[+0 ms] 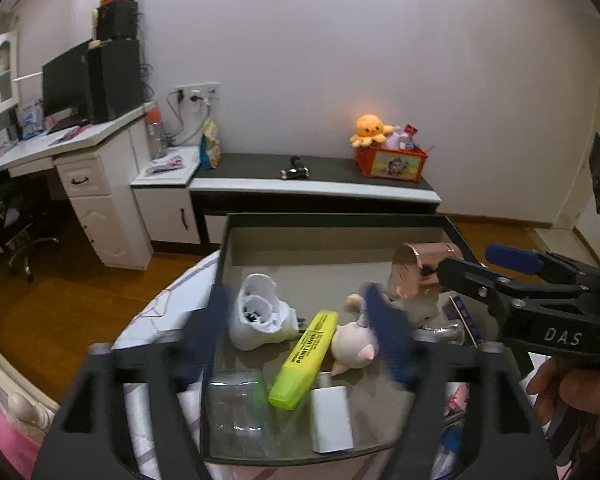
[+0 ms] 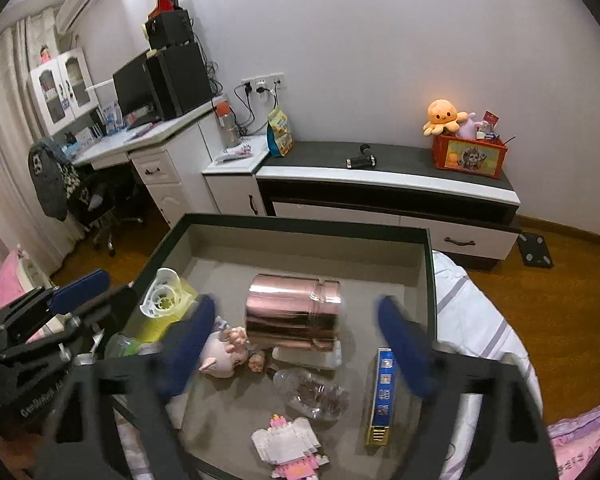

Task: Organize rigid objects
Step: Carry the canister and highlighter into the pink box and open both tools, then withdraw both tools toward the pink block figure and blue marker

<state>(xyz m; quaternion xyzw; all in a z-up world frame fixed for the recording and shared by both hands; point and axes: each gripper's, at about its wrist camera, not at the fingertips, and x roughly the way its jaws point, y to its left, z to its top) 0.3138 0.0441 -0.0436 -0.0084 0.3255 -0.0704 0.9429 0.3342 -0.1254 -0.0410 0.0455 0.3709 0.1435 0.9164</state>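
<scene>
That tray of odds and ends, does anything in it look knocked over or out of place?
Yes. The shiny pink canister lies on its side in the tray, partly over a white box beneath it. A clear plastic bottle also lies flat, looking crumpled. The pig figurine is toppled sideways. Both grippers, left and right, hang open above.

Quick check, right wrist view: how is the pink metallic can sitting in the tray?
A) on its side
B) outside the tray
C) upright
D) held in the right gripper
A: the can lies on its side on the tray floor, and the open right gripper has its fingers either side of it without touching.
</scene>
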